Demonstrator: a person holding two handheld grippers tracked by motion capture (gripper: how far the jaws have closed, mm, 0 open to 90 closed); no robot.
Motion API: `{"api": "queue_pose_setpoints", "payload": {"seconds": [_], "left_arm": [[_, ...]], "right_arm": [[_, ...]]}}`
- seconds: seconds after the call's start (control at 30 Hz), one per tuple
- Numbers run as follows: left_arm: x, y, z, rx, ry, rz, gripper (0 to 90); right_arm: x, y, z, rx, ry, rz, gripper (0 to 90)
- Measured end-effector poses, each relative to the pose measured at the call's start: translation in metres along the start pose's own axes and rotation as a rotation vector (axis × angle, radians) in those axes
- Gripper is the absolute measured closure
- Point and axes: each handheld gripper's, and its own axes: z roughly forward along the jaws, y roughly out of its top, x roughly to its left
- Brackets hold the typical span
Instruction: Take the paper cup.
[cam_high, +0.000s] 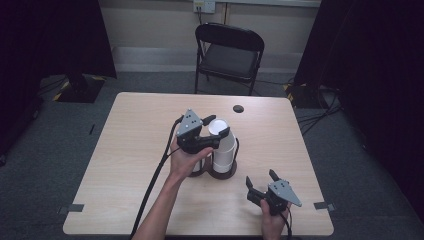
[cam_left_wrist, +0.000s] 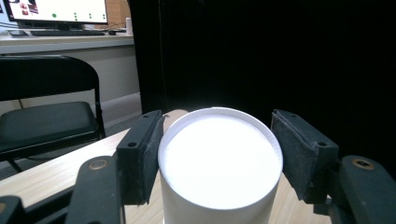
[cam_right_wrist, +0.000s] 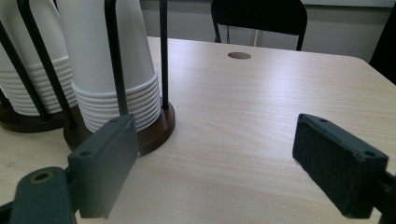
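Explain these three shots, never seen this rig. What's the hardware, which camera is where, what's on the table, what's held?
There is no robot arm here: a person sits at a table and holds a hand-held two-jaw tool in each hand. The high view looks down from above the person, whose forearms come in from the bottom. The other two pictures come from cameras riding on each tool, looking along its black jaws.

On the wooden table stand two stacks of upside-down white paper cups in a dark holder with thin black upright rods. There is a round hole near the table's far edge, and a black folding chair behind.

The left tool is closed on the top cup of one stack, its pads at both sides of the cup. The right tool rests open near the table's front edge, holding nothing.
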Motion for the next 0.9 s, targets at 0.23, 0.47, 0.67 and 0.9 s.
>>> {"api": "queue_pose_setpoints", "payload": {"seconds": [0.23, 0.47, 0.67, 0.9], "left_arm": [[-0.001, 0.003, -0.007, -0.019, -0.009, -0.007, 36.2], [-0.004, 0.004, -0.02, -0.026, -0.008, -0.008, 36.2], [-0.009, 0.003, -0.029, -0.031, -0.017, -0.006, 36.2], [-0.015, -0.005, -0.041, -0.034, -0.029, -0.017, 36.2]], "right_arm": [[0.0, 0.0, 0.0, 0.002, 0.002, 0.0, 13.4], [0.0, 0.0, 0.0, 0.0, -0.002, -0.002, 13.4], [0.001, 0.0, 0.0, 0.004, -0.005, -0.009, 13.3], [0.001, 0.0, 0.001, 0.006, -0.008, -0.014, 13.4]]}}
